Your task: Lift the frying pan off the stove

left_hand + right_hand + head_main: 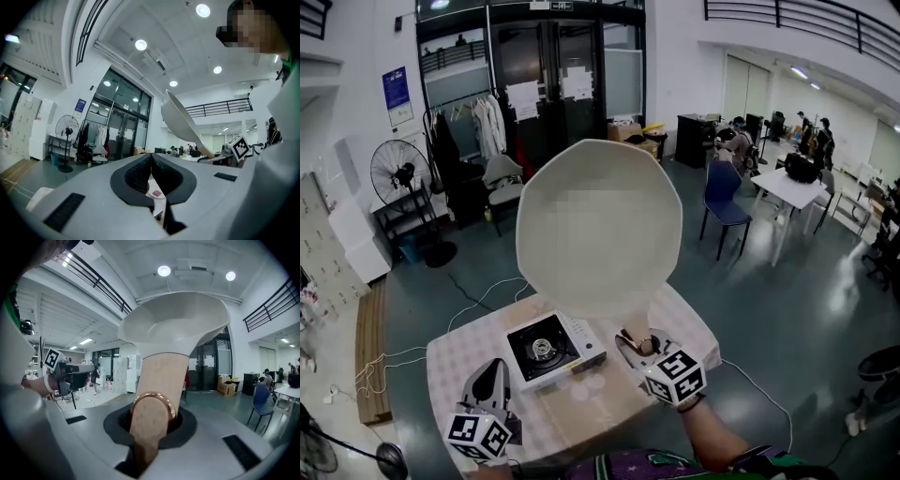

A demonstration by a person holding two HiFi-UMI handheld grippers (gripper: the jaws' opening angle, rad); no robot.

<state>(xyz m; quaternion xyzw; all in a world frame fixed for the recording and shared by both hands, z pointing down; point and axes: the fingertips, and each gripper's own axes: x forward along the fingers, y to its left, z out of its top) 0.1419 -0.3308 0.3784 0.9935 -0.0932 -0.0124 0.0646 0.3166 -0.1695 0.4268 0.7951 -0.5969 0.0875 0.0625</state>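
The cream frying pan is up in the air, well above the small gas stove, and tilted with its inside facing me. My right gripper is shut on its wooden handle. In the right gripper view the handle, with its copper ring, fills the jaws, and the pan bowl rises beyond. My left gripper hovers at the table's near left, left of the stove, with its pads together and nothing held. Its own view shows the shut left gripper and the pan edge-on to the right.
The stove stands on a cloth-covered table with a brown sheet near the front edge. Behind are a standing fan, a clothes rack, a blue chair and a white table with people around it.
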